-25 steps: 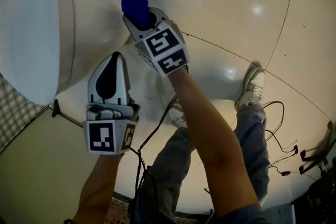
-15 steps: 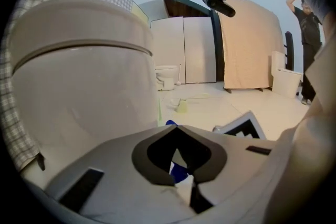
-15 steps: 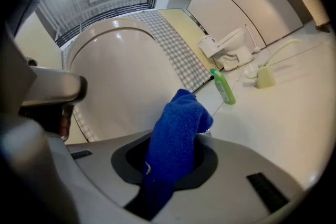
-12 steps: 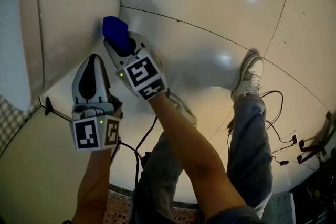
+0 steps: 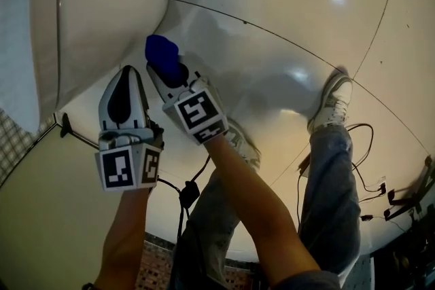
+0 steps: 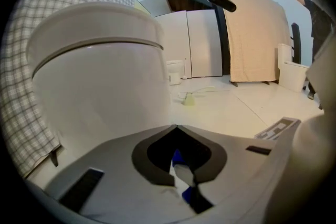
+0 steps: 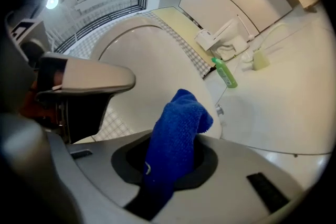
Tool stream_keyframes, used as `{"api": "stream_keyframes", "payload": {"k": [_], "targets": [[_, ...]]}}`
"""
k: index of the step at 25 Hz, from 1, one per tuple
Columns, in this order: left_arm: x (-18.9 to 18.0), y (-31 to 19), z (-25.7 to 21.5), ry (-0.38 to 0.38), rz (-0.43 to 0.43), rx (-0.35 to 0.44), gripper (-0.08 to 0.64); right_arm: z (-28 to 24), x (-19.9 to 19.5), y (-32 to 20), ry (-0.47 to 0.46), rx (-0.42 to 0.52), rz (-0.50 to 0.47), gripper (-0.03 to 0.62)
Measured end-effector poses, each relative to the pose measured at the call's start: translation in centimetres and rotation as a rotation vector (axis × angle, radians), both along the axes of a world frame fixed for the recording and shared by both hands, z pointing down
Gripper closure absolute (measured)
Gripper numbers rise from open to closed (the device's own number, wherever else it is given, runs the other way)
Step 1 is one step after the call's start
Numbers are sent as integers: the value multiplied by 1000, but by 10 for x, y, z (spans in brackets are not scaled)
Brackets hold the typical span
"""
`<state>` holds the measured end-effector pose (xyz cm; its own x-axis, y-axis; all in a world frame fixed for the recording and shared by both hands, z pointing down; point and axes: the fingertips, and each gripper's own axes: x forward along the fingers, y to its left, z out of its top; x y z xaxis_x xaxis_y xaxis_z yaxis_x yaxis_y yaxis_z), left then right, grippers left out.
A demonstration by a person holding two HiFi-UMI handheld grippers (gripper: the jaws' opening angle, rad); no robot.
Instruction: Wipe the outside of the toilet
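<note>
White toilet [image 5: 95, 17], lid down, glossy bowl side exposed. Blue cloth [image 5: 162, 51] bunched, standing upright, pinched in right gripper [image 5: 170, 70], near bowl's lower side.

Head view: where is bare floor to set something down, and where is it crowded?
Bare: floor between toilet and shoe, toward the top. Crowded: beside the toilet, round the left hand-held gripper and right hand-held gripper; also the cables at lower right.

Head view dim, warm-tinted; bright glare spots sit on the glossy floor [image 5: 285, 17]. Toilet [image 5: 102, 10] evenly lit, no blur. Gripper views: strong fisheye bending, black corners (ceiling lamps [image 7: 52, 1] flare overhead).
</note>
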<state>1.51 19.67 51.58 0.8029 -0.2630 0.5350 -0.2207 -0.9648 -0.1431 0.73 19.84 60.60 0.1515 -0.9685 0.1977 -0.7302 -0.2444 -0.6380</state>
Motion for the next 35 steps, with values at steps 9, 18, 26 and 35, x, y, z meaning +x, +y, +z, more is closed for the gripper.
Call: {"api": "stream_keyframes", "payload": {"k": [9,18,26,35], "targets": [[41,27,25,3,124,-78,548,55,137,-14,57,-41,81,517],[57,15,60,-2,175,-66,548,115,146,-45,-20,-42,78,517],[24,12,74,-27,163,-69,548,134,26,-47,-139,-48,-17,517],[-12,-7,58,-21,17,-87,548,104,-32,-47,-101,-50,-138,517]]}}
